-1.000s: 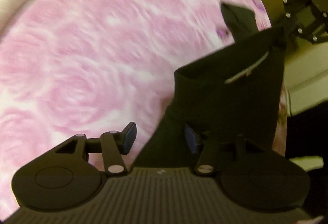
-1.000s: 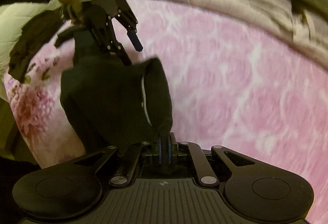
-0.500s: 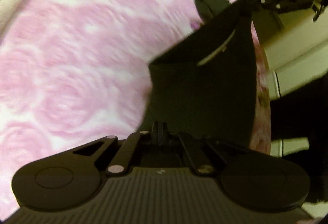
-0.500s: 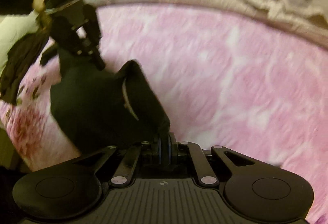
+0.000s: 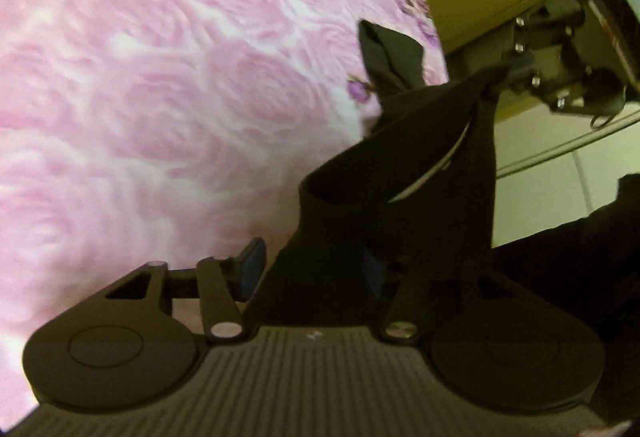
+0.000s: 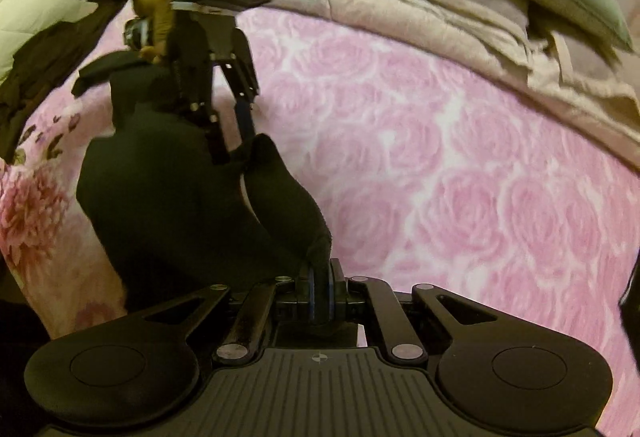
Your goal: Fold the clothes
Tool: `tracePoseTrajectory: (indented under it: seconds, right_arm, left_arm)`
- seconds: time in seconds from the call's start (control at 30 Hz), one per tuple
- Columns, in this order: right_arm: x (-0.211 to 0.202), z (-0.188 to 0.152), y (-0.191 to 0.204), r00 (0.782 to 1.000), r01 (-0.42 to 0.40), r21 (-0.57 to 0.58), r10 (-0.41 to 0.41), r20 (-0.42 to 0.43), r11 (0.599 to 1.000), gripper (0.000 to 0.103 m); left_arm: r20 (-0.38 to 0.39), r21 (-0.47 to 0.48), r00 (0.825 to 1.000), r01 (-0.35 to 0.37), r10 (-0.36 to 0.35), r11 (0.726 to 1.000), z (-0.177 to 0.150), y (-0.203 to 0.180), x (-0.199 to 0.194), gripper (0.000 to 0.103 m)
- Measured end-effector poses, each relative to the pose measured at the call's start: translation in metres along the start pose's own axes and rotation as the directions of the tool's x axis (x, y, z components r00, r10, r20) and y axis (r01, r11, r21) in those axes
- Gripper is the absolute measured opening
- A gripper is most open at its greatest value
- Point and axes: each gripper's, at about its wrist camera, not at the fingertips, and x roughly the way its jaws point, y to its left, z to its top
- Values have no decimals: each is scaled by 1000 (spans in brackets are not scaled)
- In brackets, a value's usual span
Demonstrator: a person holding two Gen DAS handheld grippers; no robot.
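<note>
In your left wrist view, your left gripper [image 5: 310,267] stands spread; the black garment [image 5: 400,197] hides 1 finger, its lower part out of frame. In your right view, your right gripper [image 6: 319,287] pinches a garment corner above the pink bedspread [image 6: 440,177].

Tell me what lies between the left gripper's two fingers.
Left wrist view: black garment fills the gap between the open left gripper fingers; neither pad clamps it.
</note>
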Motion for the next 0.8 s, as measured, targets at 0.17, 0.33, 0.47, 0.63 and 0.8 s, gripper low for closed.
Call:
tracePoseTrajectory:
  seconds: [0.17,0.33,0.47,0.63,0.8]
  right_arm:
    - [-1,-8,2,1000,10,52,-9,-20,999,5]
    - [-7,26,-17,998,48,46,-49,41,998,5]
    - [-6,89,-49,978,117,-15,-113,175,993,5]
    - [16,193,-91,907,247,-113,-188,377,962,5]
    - [65,255,-97,825,378,-149,-259,502,914,6]
  left_arm:
    - [-12,74,1000,-26,27,997,-1,-14,-4,6]
    - [180,31,961,-220,211,975,0,-29,-87,5]
    - [377,-68,835,-407,401,911,3,-45,-175,5]
    - [472,-239,604,-613,642,753,12,-41,-245,5]
    - [370,-499,358,-702,857,508,13,-12,-254,13]
